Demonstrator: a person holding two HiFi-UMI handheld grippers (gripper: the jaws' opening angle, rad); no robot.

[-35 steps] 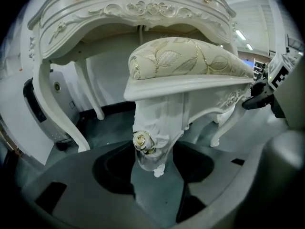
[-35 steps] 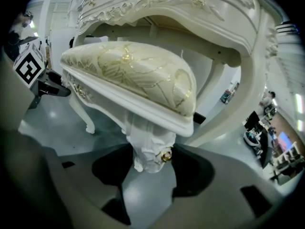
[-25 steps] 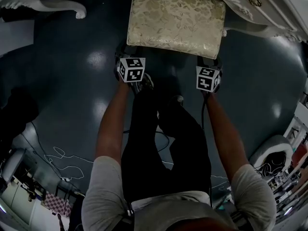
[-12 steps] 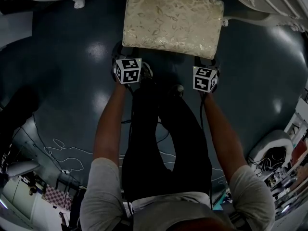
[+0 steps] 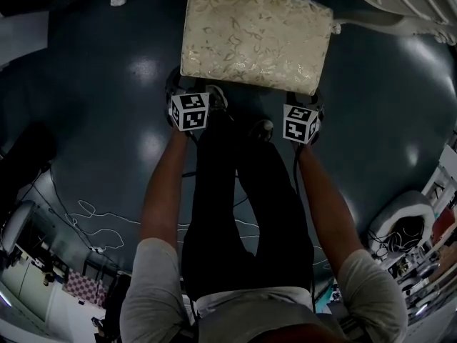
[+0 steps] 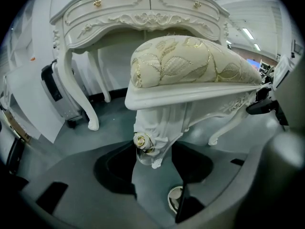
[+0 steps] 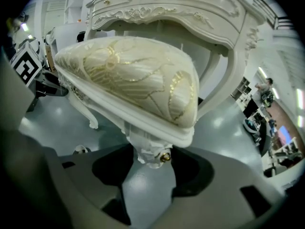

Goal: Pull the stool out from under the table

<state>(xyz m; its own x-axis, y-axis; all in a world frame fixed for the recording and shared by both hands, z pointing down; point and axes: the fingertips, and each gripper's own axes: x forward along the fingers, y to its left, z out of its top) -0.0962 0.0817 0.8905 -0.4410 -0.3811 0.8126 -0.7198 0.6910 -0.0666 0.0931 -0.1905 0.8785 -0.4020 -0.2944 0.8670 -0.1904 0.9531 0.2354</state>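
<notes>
Stool (image 5: 253, 34) on the floor at the counter's (image 5: 400, 2) edge, mostly out.
Head view: left claw (image 5: 187, 93) and right claw (image 5: 303, 104) at its near corners. Left gripper view: jaws clamped on carved white left leg (image 6: 157, 137); cream, gold-leafed cushion (image 6: 190, 61). Right gripper view: clamped on right leg (image 7: 150, 154). Probably rigid and fairly heavy, gloss slippery; grip legs high.

My head camera looks steeply down from above on the cream leaf-patterned cushioned stool (image 5: 253, 34). The cameras on my left gripper (image 6: 157, 149) and right gripper (image 7: 150, 151) look forward, low and very near, at its two near corners; both share the white carved table (image 6: 143, 18) behind.
</notes>
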